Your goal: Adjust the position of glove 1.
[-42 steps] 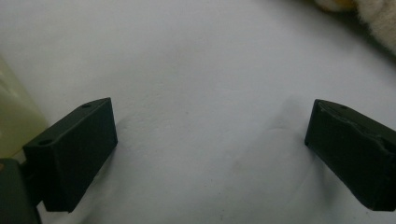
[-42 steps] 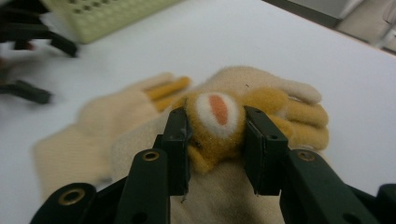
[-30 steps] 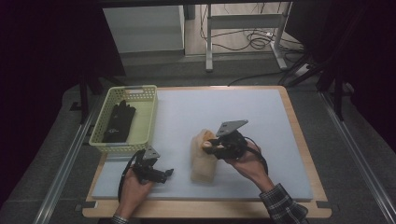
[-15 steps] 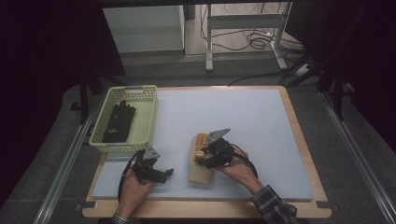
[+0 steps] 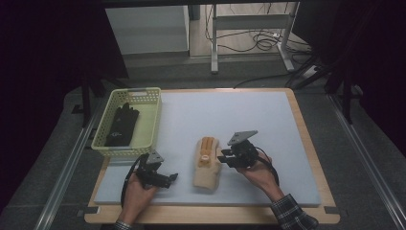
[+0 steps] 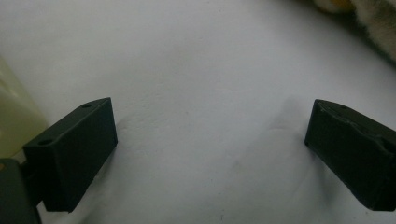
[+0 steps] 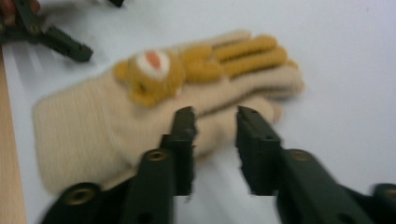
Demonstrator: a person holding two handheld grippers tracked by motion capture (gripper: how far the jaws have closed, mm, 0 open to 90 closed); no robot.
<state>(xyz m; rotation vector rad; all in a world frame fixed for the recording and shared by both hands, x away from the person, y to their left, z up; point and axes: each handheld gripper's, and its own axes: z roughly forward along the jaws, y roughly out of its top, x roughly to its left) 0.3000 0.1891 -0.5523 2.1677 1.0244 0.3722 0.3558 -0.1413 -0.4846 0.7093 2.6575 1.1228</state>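
Left gripper [image 5: 165,179] sat at the mat's [image 5: 287,143] near edge, about 7 o'clock, jaws wide, nothing between them, unmoved. Right gripper [image 7: 215,126] had come down from above the beige bear glove [image 5: 207,163] to its 3 o'clock side; jaws just narrowed around the thumb edge, grip not yet evident. Likely pickup beginning. Far at 10 o'clock, yellow basket [image 5: 152,125] held a black glove [image 5: 122,125].

Glove [image 5: 207,163] lies on the mat [image 5: 249,120] at desk front-centre; basket [image 5: 148,125] stands at left rear with another glove [image 5: 122,124] in it | left tool [image 5: 168,178] front-left of the centre glove; right tool [image 5: 224,158] just beside its right edge
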